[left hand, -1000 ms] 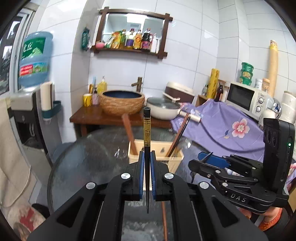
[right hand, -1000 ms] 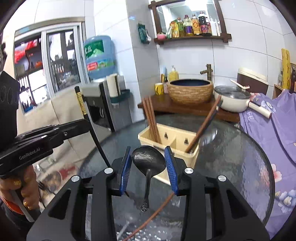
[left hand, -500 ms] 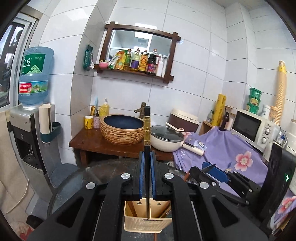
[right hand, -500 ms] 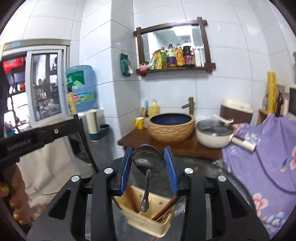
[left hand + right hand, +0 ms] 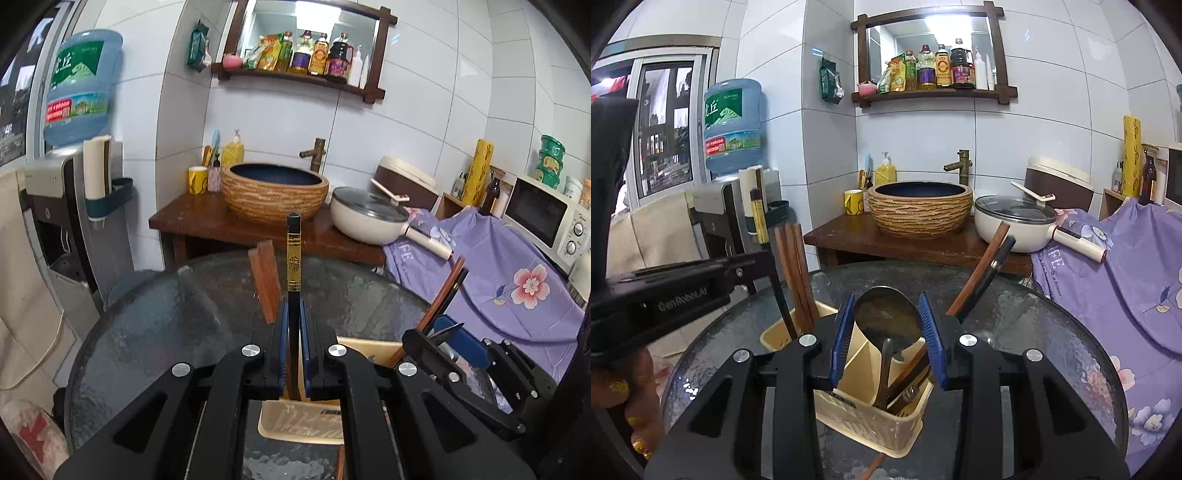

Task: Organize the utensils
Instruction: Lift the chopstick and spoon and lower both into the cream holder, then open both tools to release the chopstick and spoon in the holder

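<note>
Left tool [image 5: 291,350] upright, pinching black chopstick [image 5: 293,266] | right tool [image 5: 886,339] gripping spoon [image 5: 888,314] over caddy [image 5: 871,417]

White-tiled walls [image 5: 1052,92] – a wood-framed mirror [image 5: 931,37] over a bottle shelf [image 5: 934,95]. Round glass tabletop [image 5: 155,332]. A window [image 5: 661,125] on the left.

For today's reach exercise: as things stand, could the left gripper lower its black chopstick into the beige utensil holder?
Probably yes. The left gripper holds the black chopstick upright right above the beige utensil holder. The brown chopsticks lean in a corner nearby, so the slot below looks open, though partly hidden.
</note>
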Action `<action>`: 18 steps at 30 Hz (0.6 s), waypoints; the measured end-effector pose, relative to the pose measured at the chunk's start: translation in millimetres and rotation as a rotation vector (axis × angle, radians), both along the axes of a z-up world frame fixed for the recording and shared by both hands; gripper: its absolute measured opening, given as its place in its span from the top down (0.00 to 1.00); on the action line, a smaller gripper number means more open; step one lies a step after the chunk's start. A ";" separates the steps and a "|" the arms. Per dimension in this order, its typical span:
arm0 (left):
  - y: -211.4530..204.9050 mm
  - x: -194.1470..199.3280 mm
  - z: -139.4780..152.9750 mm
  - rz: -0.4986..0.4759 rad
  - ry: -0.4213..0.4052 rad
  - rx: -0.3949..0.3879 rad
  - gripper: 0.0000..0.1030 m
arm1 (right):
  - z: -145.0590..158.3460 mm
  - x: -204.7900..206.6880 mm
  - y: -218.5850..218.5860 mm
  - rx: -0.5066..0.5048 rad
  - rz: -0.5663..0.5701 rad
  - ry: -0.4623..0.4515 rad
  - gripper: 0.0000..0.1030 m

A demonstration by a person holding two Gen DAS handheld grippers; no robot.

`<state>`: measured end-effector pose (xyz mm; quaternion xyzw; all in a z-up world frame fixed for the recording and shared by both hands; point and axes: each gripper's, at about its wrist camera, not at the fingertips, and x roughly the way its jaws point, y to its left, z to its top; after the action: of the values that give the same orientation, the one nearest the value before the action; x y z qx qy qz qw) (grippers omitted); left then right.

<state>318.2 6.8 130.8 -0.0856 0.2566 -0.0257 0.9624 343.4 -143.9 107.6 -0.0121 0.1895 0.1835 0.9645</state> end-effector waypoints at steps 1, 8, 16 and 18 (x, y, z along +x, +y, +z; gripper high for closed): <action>0.3 0.2 -3.5 0.000 0.005 0.003 0.94 | -3.9 -0.3 2.1 -0.013 0.009 0.001 0.64; 1.9 -2.2 -25.9 -0.012 0.030 0.024 0.94 | -24.3 -1.3 6.3 -0.047 0.019 0.014 0.64; 3.1 -9.1 -27.7 -0.012 0.015 0.043 0.93 | -34.7 -3.5 7.0 -0.061 0.020 0.025 0.62; 3.2 -13.7 -25.7 -0.011 0.004 0.047 0.88 | -33.4 -6.1 6.3 -0.056 0.020 0.013 0.44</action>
<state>304.5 10.0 105.1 -0.0616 0.2593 -0.0250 0.9635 337.3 -137.6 74.1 -0.0399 0.2009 0.1879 0.9606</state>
